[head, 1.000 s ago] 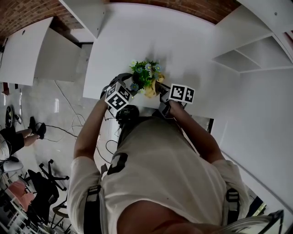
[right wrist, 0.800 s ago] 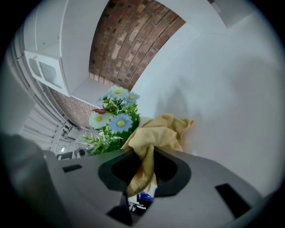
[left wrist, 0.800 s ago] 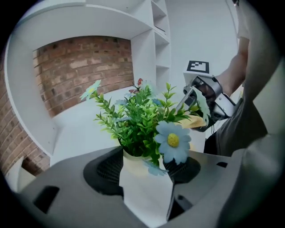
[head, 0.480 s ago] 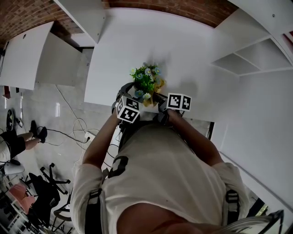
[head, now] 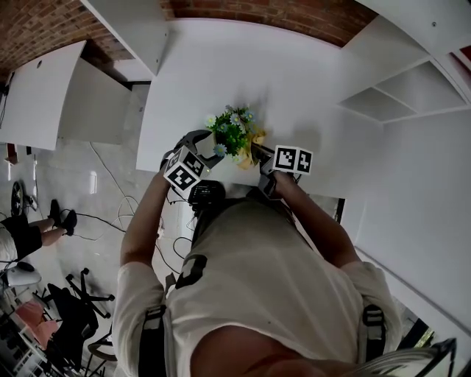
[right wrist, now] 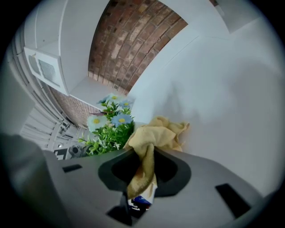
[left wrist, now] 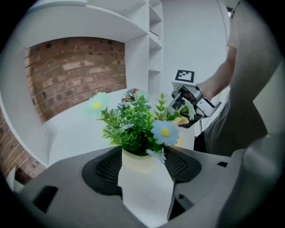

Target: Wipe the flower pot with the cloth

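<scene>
Nearest of all is the person's pale shirt (head: 265,280), with both bare arms reaching out to the near edge of the white tabletop (head: 309,81).

The left gripper (left wrist: 144,167) has its two jaws closed on the flower pot (left wrist: 144,182). One jaw is on each side of the pot and both press on its smooth white wall. The pot sits right in the middle between them, at the near edge of the tabletop. I cannot tell if the bottom of the pot rests on the tabletop.

Green leaves and little blue and white flowers (head: 232,131) stick up out of the pot.

The right gripper (right wrist: 142,173) is closed on the cloth (right wrist: 153,136). The cloth is yellow and crumpled. A thin strip of it is pinched between the jaws, and the rest bunches up past the tips. It is just to the right of the flowers, very close to them. I cannot tell if it touches the pot.

From the head view the two grippers are on each side of the plant, the left one (head: 200,141) on the left and the right one (head: 259,156) on the right.

Farther off the tabletop is bare and white. White shelves (head: 397,96) are on the far right, and a brick wall (head: 243,9) runs along the far side
</scene>
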The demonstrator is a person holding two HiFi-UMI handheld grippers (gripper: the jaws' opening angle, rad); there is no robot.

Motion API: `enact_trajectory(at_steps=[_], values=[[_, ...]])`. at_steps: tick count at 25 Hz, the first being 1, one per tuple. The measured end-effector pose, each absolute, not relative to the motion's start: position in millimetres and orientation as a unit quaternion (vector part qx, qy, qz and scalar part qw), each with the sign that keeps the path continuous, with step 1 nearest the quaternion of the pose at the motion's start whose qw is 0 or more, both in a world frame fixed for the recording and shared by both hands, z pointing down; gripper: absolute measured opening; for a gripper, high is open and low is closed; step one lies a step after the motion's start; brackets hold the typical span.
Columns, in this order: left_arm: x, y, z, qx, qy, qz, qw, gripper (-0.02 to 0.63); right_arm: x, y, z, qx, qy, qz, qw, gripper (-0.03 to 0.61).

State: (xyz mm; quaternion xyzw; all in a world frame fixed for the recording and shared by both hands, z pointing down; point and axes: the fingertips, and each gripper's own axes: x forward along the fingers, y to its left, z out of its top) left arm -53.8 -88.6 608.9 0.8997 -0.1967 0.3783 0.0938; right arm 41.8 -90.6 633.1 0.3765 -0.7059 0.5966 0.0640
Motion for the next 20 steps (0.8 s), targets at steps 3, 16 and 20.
enact_trajectory(at_steps=[3,16,20], values=[[-42,-82,617,0.9,-0.159,0.4,0.07,0.288,42,-93,632,0.375,-0.71,0.593,0.067,0.091],[-32,-87,625,0.876,-0.299,0.366,0.1,0.235,17,-55,641,0.343,-0.714,0.602,0.099,0.092],[-30,-85,624,0.875,-0.309,0.359,0.098,0.27,21,-60,641,0.35,-0.718,0.593,0.103,0.092]])
